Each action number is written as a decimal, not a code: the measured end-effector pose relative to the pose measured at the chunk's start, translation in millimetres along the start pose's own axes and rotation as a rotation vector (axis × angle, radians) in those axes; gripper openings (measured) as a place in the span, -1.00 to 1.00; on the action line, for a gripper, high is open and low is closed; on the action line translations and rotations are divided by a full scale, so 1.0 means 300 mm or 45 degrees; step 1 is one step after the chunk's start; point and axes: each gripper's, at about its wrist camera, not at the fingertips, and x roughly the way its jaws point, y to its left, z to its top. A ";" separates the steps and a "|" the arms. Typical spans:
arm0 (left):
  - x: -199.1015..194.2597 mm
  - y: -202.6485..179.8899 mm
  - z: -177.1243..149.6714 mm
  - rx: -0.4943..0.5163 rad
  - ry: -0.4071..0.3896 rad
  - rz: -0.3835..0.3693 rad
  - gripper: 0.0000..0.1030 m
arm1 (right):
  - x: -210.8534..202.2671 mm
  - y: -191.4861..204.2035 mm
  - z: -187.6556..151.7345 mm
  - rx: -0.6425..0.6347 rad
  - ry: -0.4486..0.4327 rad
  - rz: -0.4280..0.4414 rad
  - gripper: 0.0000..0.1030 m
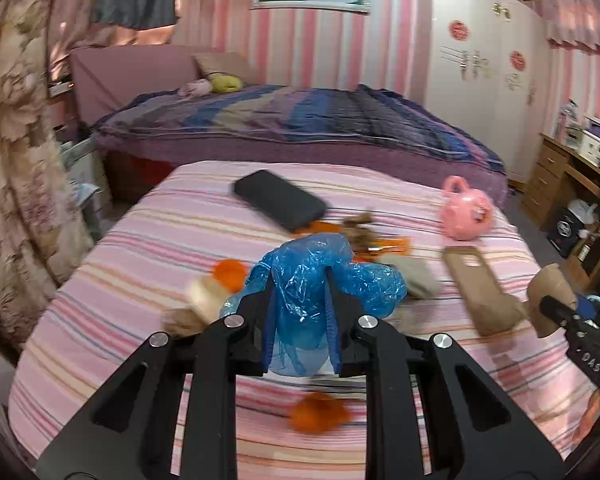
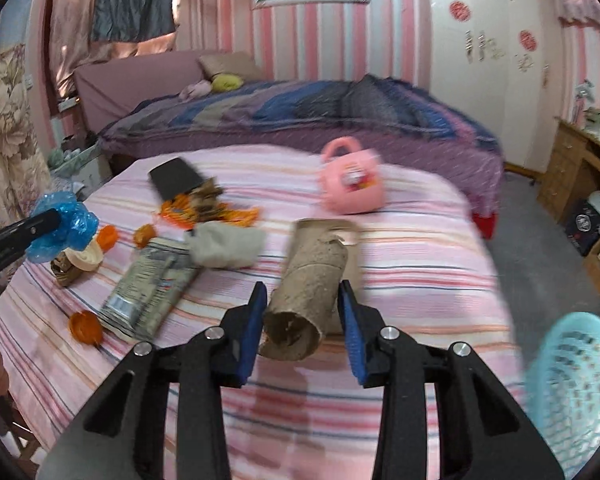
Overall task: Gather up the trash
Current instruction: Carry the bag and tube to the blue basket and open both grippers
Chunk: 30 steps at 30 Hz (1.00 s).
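My left gripper [image 1: 298,280] is shut on a crumpled blue plastic bag [image 1: 312,268], held above the pink striped bed [image 1: 148,240]. The same bag [image 2: 64,228] shows at the left edge of the right wrist view. My right gripper [image 2: 302,286] is shut on a brown cardboard tube [image 2: 312,272], pads against its sides, lifted off the sheet. That tube [image 1: 552,284] also appears far right in the left wrist view. On the bed lie orange peels [image 2: 86,326], a flattened printed packet [image 2: 148,288], a grey wad [image 2: 224,248] and an orange wrapper pile [image 2: 204,208].
A turquoise mesh basket [image 2: 572,384] stands low at the right, beside the bed. A pink toy purse [image 2: 352,188] and a black flat case [image 1: 280,200] rest on the sheet. A second bed [image 1: 300,120] lies behind; a wooden desk [image 2: 572,168] stands at the right.
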 end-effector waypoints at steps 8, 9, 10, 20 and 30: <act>-0.038 -0.338 -0.022 0.125 0.010 -0.219 -0.62 | -0.160 -0.335 -0.034 0.051 -0.054 -0.208 -0.29; -0.045 -0.392 -0.029 0.147 0.005 -0.239 -0.62 | -0.171 -0.378 -0.041 0.071 -0.055 -0.225 -0.29; -0.050 -0.434 -0.034 0.162 0.002 -0.256 -0.62 | -0.184 -0.435 -0.051 0.098 -0.055 -0.251 -0.29; -0.086 -0.991 -0.137 0.309 0.062 -0.571 -0.62 | -0.277 -0.825 -0.181 0.253 -0.012 -0.449 -0.29; -0.011 -1.304 -0.253 0.424 0.184 -0.685 0.32 | -0.327 -1.001 -0.268 0.410 -0.023 -0.504 -0.29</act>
